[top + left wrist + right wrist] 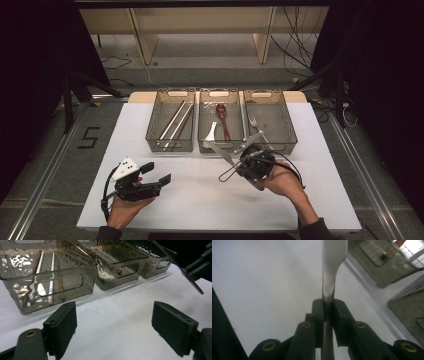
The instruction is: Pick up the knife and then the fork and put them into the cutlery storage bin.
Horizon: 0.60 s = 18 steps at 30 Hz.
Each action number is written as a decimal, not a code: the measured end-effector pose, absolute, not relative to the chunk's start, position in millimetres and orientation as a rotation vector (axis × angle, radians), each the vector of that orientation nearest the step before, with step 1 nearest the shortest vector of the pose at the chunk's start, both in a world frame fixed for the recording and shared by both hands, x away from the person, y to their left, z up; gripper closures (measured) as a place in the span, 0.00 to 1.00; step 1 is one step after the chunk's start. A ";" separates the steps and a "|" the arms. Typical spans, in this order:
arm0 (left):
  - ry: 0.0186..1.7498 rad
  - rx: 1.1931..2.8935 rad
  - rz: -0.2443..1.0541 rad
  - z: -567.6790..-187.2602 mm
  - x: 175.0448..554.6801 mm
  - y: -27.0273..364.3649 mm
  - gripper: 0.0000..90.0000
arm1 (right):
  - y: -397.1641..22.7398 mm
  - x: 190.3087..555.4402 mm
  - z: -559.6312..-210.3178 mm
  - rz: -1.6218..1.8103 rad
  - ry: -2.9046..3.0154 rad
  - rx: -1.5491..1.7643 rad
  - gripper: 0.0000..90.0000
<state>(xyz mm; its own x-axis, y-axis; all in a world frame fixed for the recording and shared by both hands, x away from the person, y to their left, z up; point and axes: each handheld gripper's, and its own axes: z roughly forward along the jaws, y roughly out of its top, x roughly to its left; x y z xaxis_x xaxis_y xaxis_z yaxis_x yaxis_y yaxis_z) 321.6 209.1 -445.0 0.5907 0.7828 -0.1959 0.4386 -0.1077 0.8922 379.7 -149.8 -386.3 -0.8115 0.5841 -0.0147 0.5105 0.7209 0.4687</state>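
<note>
My right gripper is shut on a flat silver utensil. It holds the utensil above the white table, just in front of the middle bin. In the right gripper view the pads pinch the narrow part of the utensil, whose wider end points away from me. My left gripper rests at the near left of the table, open, with only bare table between its jaws. The left gripper view catches the right gripper and its utensil at the upper right.
Three grey see-through bins stand side by side at the back of the white table. The left bin holds chopsticks. The middle bin holds a red-brown spoon and a white one. A fork lies in the right bin.
</note>
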 end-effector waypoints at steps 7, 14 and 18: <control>1.010 1.737 0.398 -445.0 321.7 209.0 0.22 | -163.7 396.9 -369.6 0.731 2.701 0.948 0.90; 1.011 1.736 0.397 -445.0 321.8 209.3 0.22 | -173.4 414.3 -359.3 0.754 2.651 1.002 0.90; 1.015 1.727 0.395 -445.0 321.9 209.2 0.22 | -177.3 421.2 -355.6 0.759 2.634 1.025 0.90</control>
